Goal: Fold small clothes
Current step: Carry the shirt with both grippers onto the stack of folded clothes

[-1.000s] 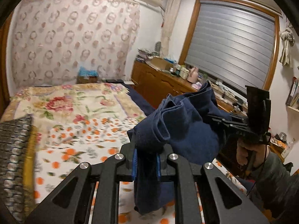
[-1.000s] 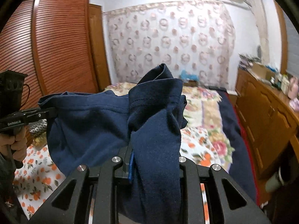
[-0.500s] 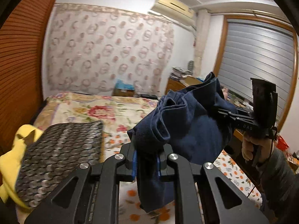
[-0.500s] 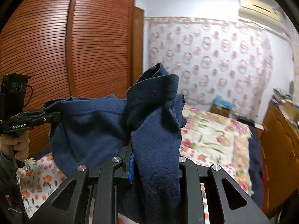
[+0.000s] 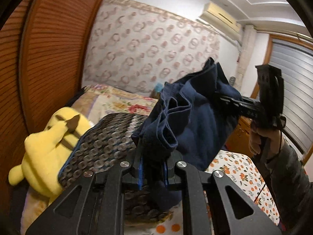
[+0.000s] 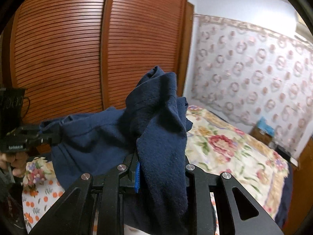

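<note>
Both grippers clamped on the navy cloth, held up over the bed.

Left gripper (image 5: 152, 164) is closed on a bunched edge of the cloth (image 5: 197, 121); I see fabric pinched between its blue pads and hanging below them. Right gripper (image 6: 156, 168) is closed on the other bunched edge, with cloth (image 6: 156, 129) draped over the jaws and covering the right pad. The cloth sags in loose folds between the two, clear of the bed (image 6: 230, 146). From the left wrist view I see the right gripper (image 5: 221, 96) biting the far corner, with a hand (image 5: 262, 139) on its handle. From the right wrist view the left gripper (image 6: 49, 135) holds the far edge at frame left. Under the left gripper: a scale-patterned cushion (image 5: 105, 143), and touching it a yellow plush (image 5: 45, 150) by the wardrobe (image 6: 78, 49). Frames are motion-blurred.
</note>
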Demonstrator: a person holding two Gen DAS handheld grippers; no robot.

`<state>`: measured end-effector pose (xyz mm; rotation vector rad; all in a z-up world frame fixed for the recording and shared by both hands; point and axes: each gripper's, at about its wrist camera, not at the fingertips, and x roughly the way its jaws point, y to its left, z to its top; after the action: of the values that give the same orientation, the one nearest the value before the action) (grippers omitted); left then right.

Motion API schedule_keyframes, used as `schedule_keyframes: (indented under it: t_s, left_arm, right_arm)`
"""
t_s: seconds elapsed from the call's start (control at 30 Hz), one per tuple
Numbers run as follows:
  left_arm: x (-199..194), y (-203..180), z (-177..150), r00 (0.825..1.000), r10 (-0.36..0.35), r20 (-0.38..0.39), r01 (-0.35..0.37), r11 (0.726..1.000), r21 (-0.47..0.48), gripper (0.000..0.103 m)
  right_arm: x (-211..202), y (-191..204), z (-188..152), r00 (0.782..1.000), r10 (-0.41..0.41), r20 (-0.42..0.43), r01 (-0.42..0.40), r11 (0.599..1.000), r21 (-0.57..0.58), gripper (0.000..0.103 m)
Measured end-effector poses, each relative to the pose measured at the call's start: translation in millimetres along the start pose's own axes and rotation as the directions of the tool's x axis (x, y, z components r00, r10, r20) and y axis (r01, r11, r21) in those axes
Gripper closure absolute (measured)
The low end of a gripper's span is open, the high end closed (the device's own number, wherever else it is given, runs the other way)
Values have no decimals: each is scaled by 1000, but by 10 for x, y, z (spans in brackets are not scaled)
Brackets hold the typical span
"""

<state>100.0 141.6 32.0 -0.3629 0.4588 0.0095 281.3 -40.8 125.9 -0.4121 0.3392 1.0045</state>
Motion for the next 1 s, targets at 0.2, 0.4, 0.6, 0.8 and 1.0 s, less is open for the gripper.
schedule_keyframes:
  t_s: [0.2, 0.4, 0.6, 0.8, 1.0]
  left_arm:
    - [-94, 155, -51, 999, 38, -11, -38, 999, -26, 87]
    - [26, 416, -198, 995, 75, -59, -81, 992, -92, 87]
    - [115, 527, -365, 991, 94, -98, -106, 987, -120, 87]
    - [179, 600, -501, 986, 113, -126, -131, 980, -149, 87]
    - [180, 545, -491, 983, 135, -125, -152, 979, -134, 87]
  right_arm:
    - [519, -119, 153, 998, 64, -30, -64, 998, -19, 79]
    - [1004, -306, 161, 986, 136, -98, -136, 991, 4, 77]
    - [1317, -480, 254, 988, 110, -110, -103, 992, 71, 62]
    - [943, -536, 281, 1000, -30, -4, 30, 997, 69, 41]
    - [877, -319, 16, 995, 74, -72, -72, 997, 29, 41]
